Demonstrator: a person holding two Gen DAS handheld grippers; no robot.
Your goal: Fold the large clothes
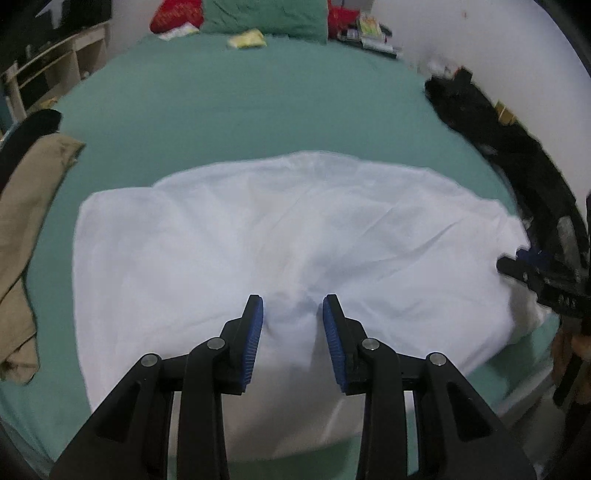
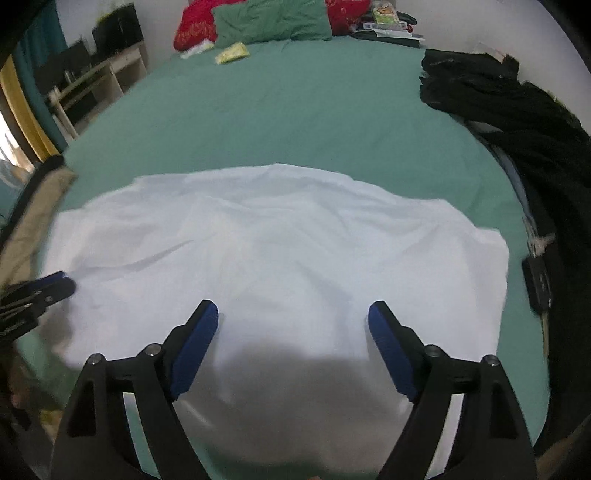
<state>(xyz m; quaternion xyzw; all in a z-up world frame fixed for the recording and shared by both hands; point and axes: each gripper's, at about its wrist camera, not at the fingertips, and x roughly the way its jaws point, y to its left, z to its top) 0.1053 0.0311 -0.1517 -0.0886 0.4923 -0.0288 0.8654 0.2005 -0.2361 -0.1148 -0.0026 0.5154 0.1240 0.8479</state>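
A large white garment (image 1: 258,229) lies spread and creased across the green bed sheet (image 1: 240,103). My left gripper (image 1: 293,317) points down at its near part. A ridge of the white cloth bunches up between the blue pads, and creases run out from there. In the right wrist view the same garment (image 2: 277,240) fills the middle, and my right gripper (image 2: 293,314) hangs over it with its jaws wide apart and nothing between them. The right gripper (image 1: 532,277) shows at the garment's right edge, the left gripper (image 2: 55,286) at its left edge.
A tan garment (image 1: 26,221) lies on the bed's left side and a heap of black clothes (image 2: 517,110) along the right by the wall. Green and red pillows (image 2: 269,22) and small items sit at the far end. A wooden shelf (image 2: 96,85) stands beyond the left edge.
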